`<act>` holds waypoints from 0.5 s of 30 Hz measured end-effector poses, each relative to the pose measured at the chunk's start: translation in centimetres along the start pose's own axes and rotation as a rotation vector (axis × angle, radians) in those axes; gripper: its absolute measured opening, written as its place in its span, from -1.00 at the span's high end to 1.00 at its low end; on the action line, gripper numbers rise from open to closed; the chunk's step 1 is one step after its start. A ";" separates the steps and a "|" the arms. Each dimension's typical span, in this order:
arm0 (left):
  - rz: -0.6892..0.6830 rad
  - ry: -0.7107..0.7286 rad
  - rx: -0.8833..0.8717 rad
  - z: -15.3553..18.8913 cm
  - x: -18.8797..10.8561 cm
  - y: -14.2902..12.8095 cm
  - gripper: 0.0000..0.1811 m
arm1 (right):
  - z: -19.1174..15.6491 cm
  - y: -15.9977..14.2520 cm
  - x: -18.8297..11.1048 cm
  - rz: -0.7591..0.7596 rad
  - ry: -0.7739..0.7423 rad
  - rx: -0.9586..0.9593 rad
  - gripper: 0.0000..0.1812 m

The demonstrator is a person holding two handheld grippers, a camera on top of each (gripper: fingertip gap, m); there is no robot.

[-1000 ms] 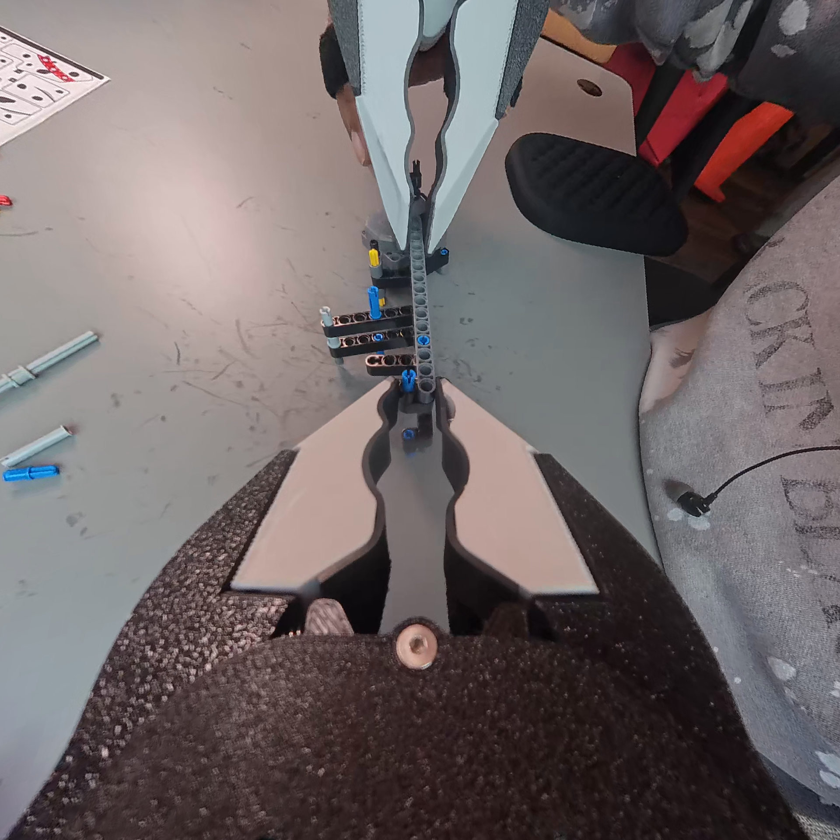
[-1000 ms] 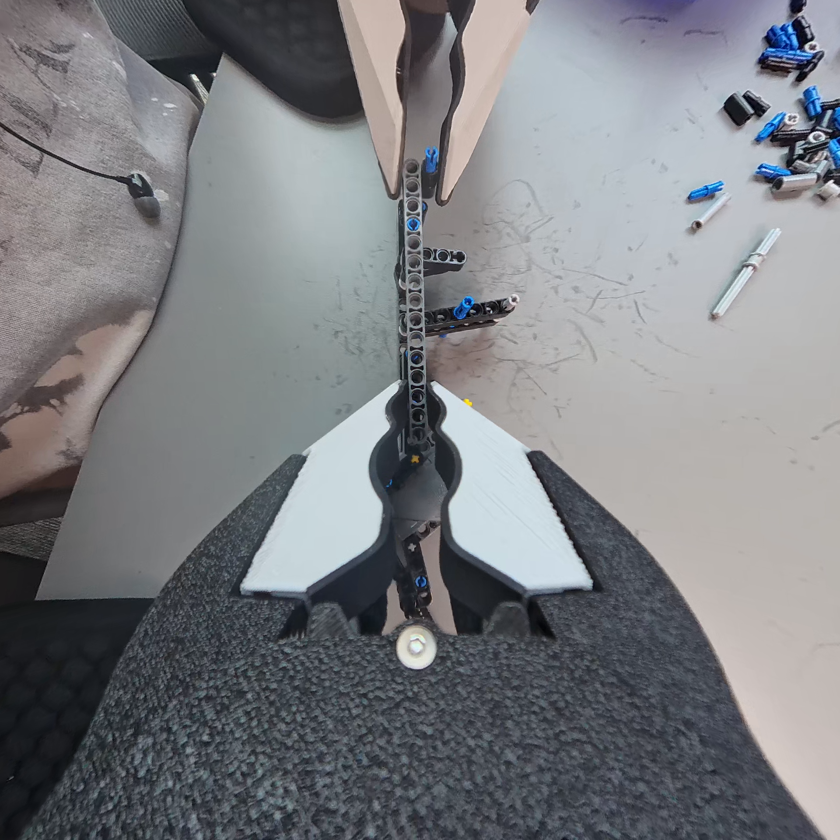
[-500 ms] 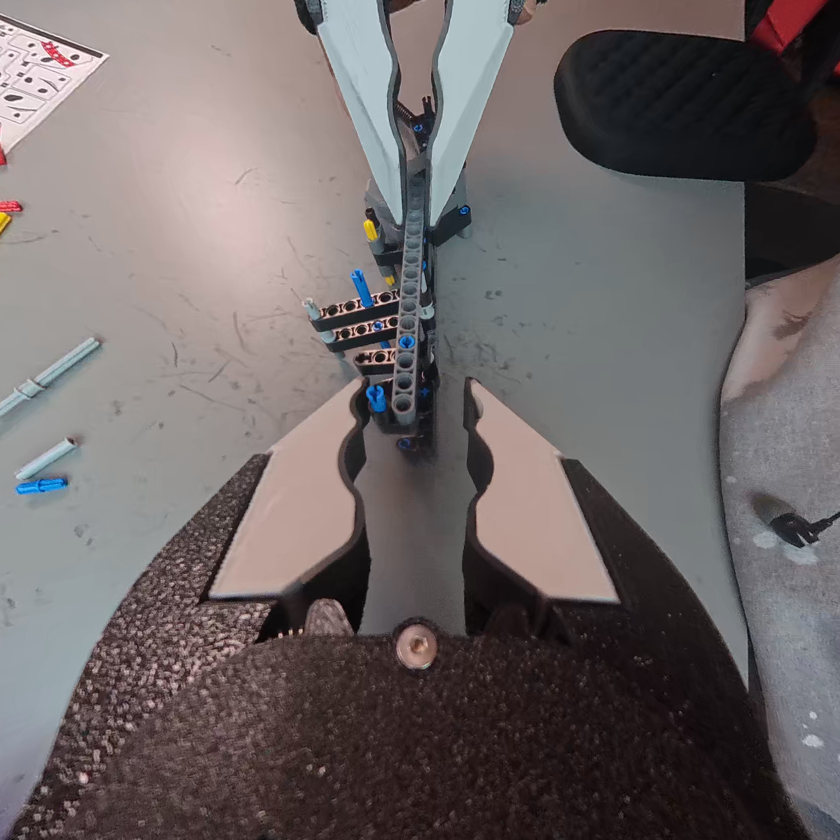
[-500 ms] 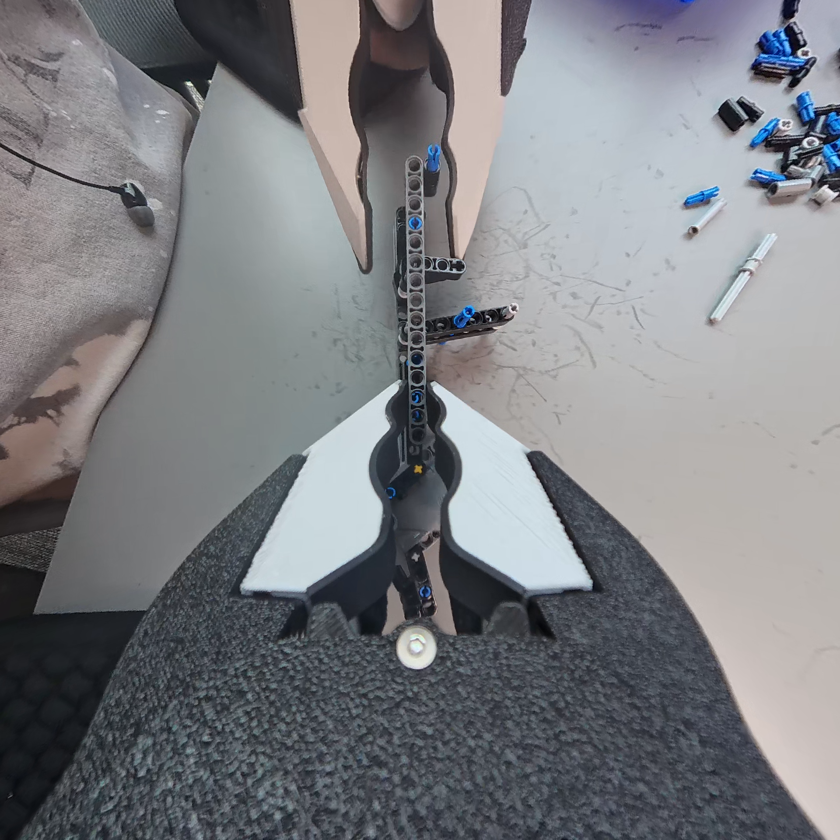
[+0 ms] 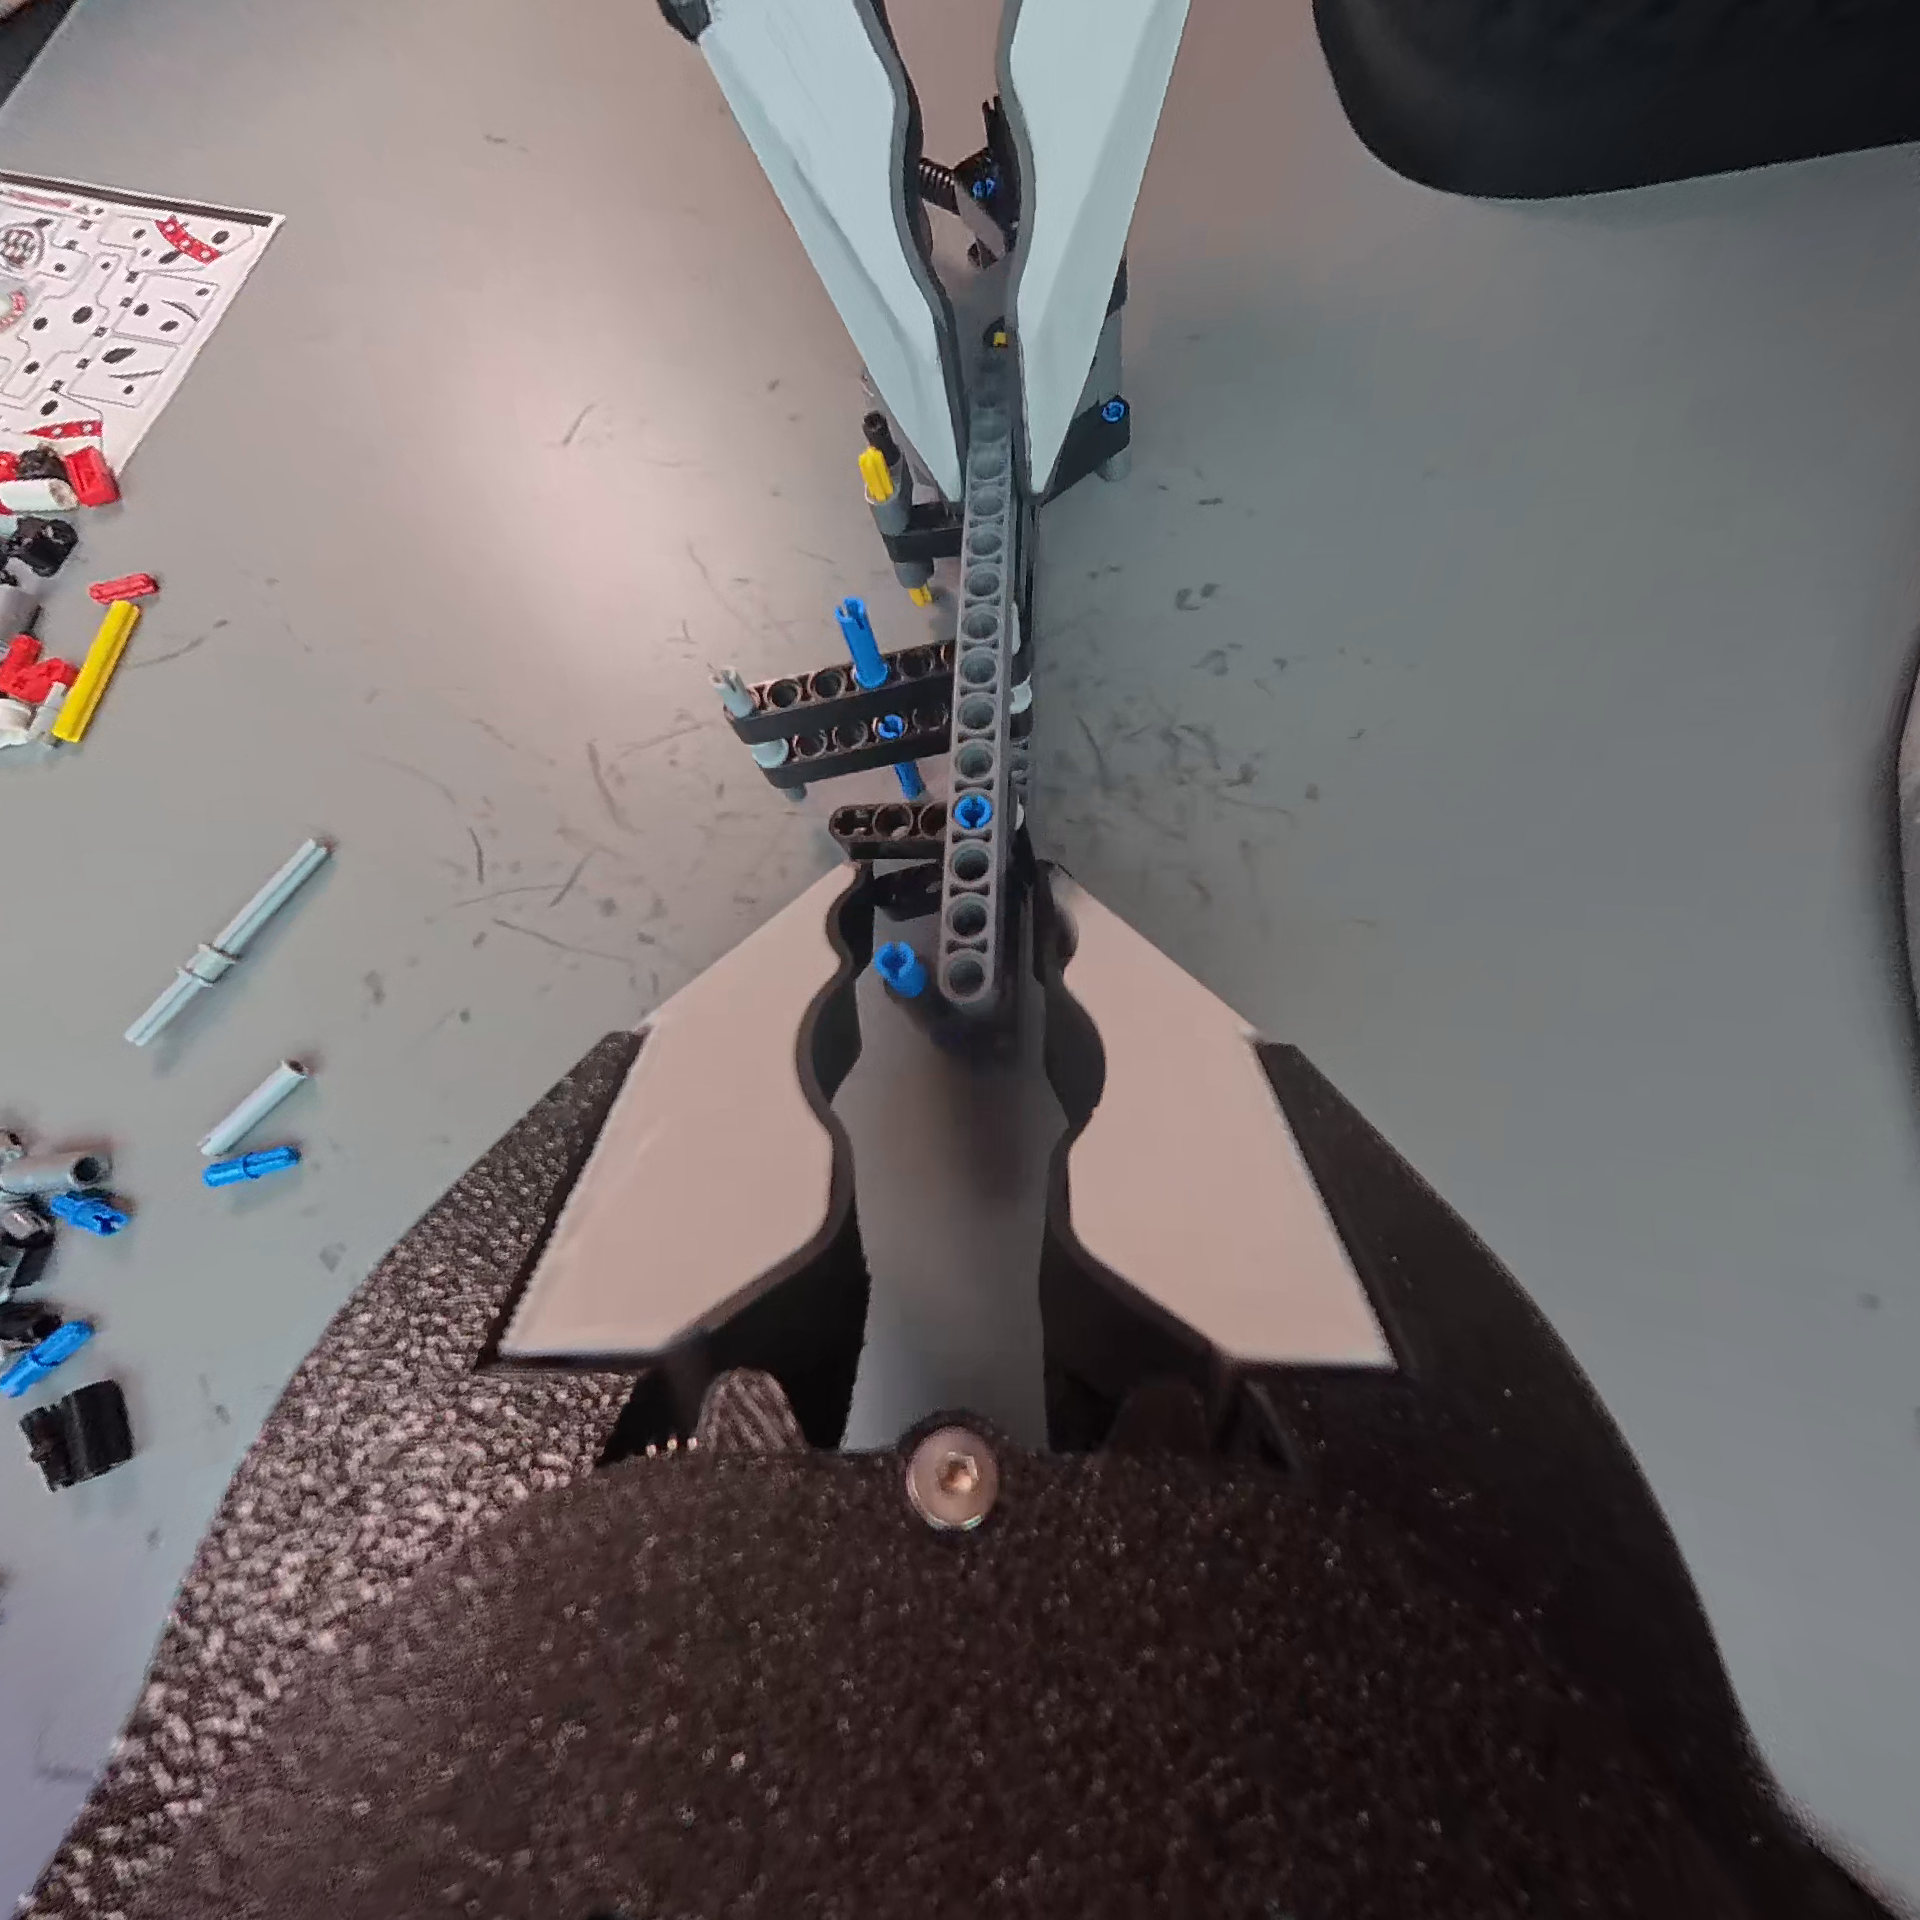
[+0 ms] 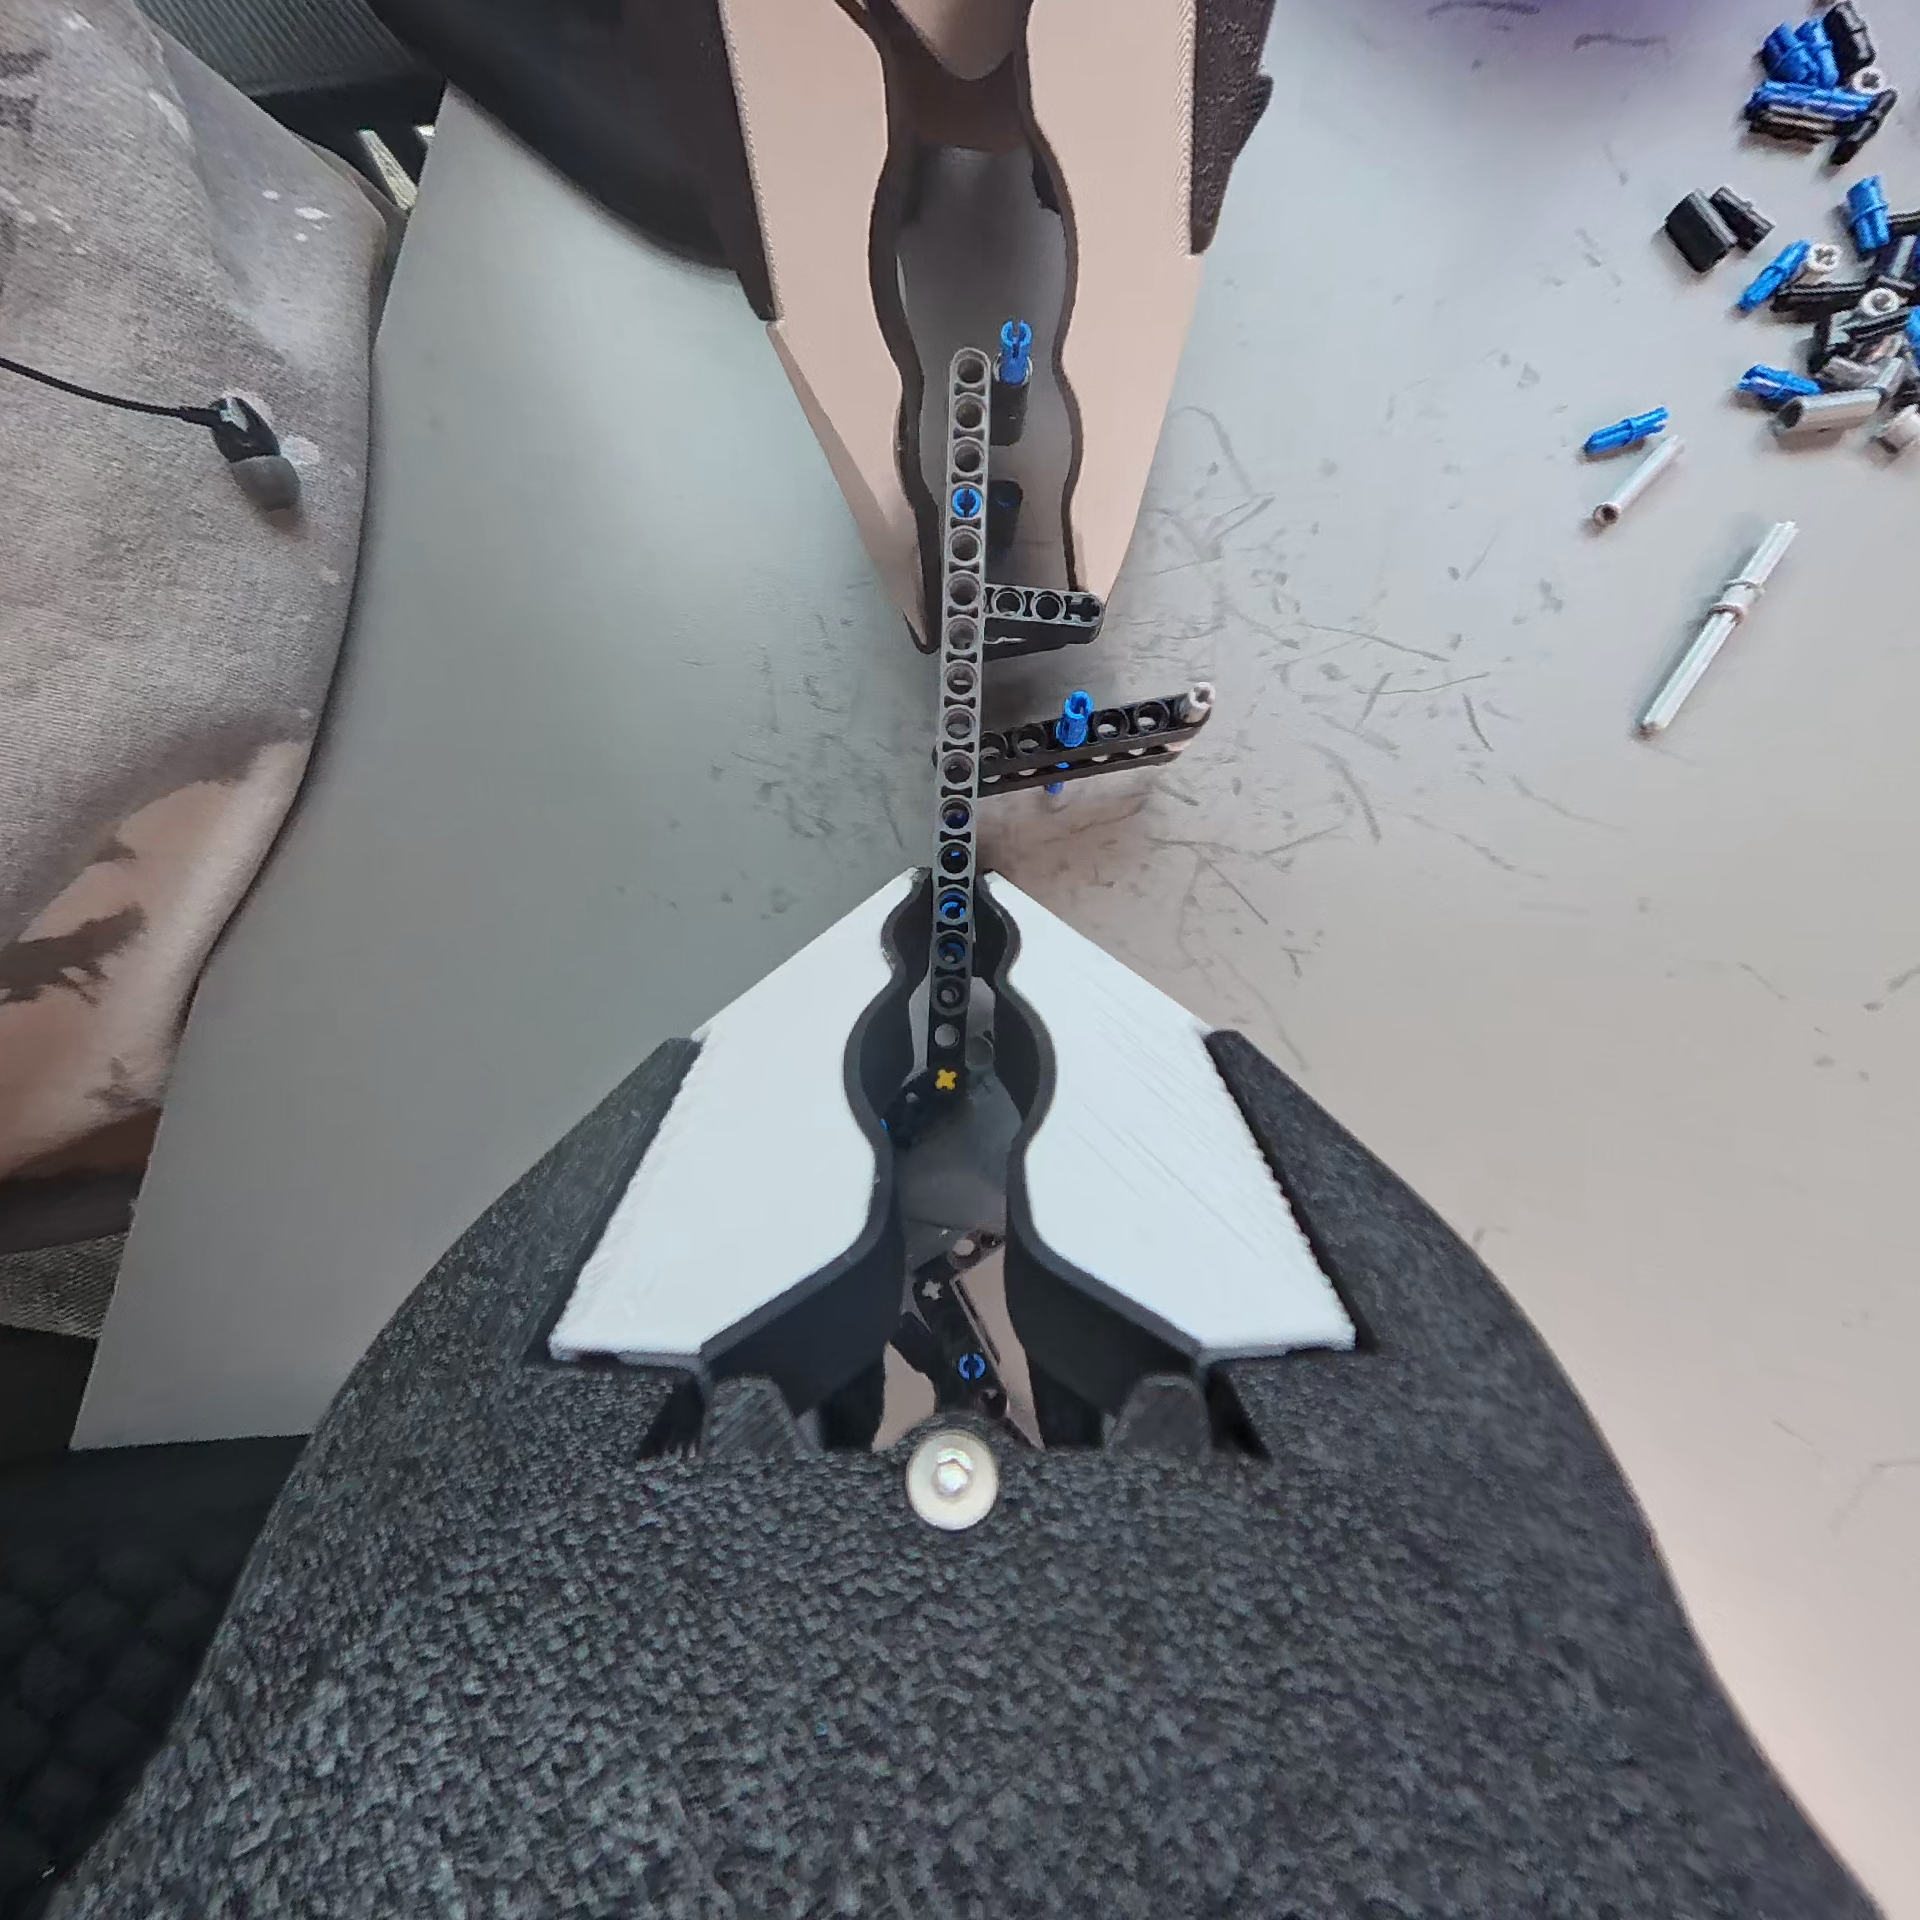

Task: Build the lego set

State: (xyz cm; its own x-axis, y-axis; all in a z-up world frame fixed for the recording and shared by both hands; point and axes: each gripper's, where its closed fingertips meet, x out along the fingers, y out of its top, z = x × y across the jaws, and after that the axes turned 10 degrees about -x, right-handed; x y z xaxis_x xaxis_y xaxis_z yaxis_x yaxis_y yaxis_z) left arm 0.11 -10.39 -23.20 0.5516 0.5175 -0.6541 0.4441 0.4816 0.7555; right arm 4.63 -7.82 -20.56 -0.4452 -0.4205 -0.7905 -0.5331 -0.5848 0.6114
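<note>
Right tool (image 6: 951, 883) clamps far end of lego assembly (image 5: 982, 717), held above desk (image 5: 520, 416). Left tool (image 5: 951, 883) jaws wide around near end of assembly, not gripping. Step: keep right grip firm, re-seat left lower. Versus 1 s ago: left tool released, opened.

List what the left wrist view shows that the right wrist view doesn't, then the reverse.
Left only: a white printed sheet, red and yellow loose pieces, a yellow pin on the build. Right only: grey patterned fabric with a small black clip. Both: the long grey holed beam, right tongs shut on it, left tongs open.
</note>
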 end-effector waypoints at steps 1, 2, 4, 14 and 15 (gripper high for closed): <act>0.000 0.003 0.011 -0.2 0.0 0.0 0.64 | 0.1 0.1 0.1 -0.010 -0.016 0.004 0.92; -0.002 0.006 0.014 -0.3 -0.1 -0.1 0.63 | 0.2 0.1 0.1 -0.020 -0.035 0.007 0.92; -0.001 0.009 0.011 -0.4 -0.3 -0.1 0.63 | 0.2 0.2 0.2 -0.042 -0.073 0.007 0.92; 0.134 -0.012 0.031 1.1 -2.5 3.2 0.63 | 0.0 0.6 0.6 -0.109 -0.274 -0.052 0.92; 0.121 -0.008 0.042 1.2 -2.1 3.3 0.64 | -0.1 0.7 0.6 -0.105 -0.278 -0.059 0.92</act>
State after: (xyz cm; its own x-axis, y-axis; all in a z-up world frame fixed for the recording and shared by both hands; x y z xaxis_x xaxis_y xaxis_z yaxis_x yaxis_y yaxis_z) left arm 1.30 -10.73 -19.26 0.6087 0.5643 -0.5577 0.4029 0.3857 0.8300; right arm 4.09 -8.57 -20.68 -0.5742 -0.1544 -0.8040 -0.5474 -0.6579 0.5173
